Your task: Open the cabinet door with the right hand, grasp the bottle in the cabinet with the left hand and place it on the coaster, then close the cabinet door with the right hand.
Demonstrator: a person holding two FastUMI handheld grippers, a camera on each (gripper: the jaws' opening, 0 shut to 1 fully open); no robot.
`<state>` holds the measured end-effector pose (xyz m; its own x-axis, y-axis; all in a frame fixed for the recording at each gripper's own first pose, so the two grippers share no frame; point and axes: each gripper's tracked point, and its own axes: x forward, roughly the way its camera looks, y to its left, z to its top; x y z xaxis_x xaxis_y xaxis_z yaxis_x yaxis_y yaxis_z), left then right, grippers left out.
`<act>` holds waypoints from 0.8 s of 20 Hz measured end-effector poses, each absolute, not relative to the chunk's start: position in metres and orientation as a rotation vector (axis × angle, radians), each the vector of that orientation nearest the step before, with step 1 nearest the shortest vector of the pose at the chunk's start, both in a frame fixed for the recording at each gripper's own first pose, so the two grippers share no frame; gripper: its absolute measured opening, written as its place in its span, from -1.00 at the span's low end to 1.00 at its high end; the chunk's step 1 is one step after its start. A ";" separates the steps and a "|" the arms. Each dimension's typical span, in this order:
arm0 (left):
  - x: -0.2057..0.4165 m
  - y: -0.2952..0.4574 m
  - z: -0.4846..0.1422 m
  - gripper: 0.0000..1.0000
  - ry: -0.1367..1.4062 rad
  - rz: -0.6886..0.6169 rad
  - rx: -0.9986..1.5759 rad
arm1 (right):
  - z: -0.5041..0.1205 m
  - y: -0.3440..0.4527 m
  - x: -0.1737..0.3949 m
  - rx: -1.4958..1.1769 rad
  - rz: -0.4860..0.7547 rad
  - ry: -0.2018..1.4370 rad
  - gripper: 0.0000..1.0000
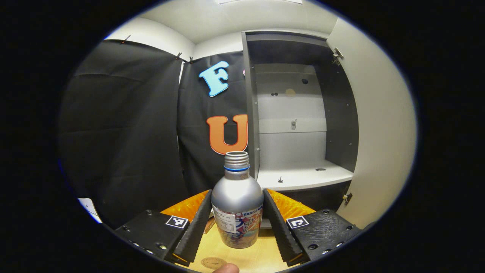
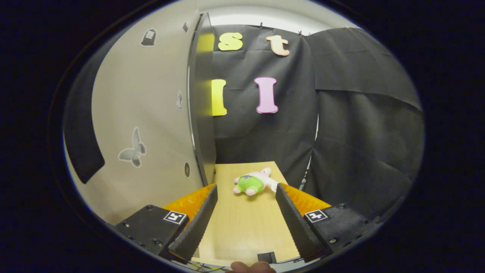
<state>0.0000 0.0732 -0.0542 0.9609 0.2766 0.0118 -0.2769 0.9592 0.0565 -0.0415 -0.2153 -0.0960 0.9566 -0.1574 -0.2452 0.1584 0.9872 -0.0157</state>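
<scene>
My left gripper (image 1: 238, 223) clamps the silver aluminium bottle (image 1: 237, 204) between both fingers; the bottle stands upright, capless, over the wooden table (image 1: 261, 258), in front of the cabinet (image 1: 299, 125). I cannot tell whether its base touches the wood. A round coaster (image 1: 213, 262) lies on the table just below the bottle in the left gripper view. The cabinet door (image 1: 379, 125) stands swung wide. My right gripper (image 2: 246, 223) is spread apart, holding nothing, beside the door's outer face (image 2: 147, 125). A plush toy (image 2: 253, 182) lies farther along the table.
</scene>
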 end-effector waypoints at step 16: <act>-0.043 0.163 -0.269 0.58 0.006 0.441 0.020 | -0.205 -0.227 -0.047 -0.233 -0.271 0.487 1.00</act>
<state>-0.0433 0.1633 -0.2686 0.9042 0.4271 -0.0019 -0.4269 0.9041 0.0203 -0.0473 -0.2270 -0.2055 0.8496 -0.3096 -0.4271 0.1994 0.9380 -0.2834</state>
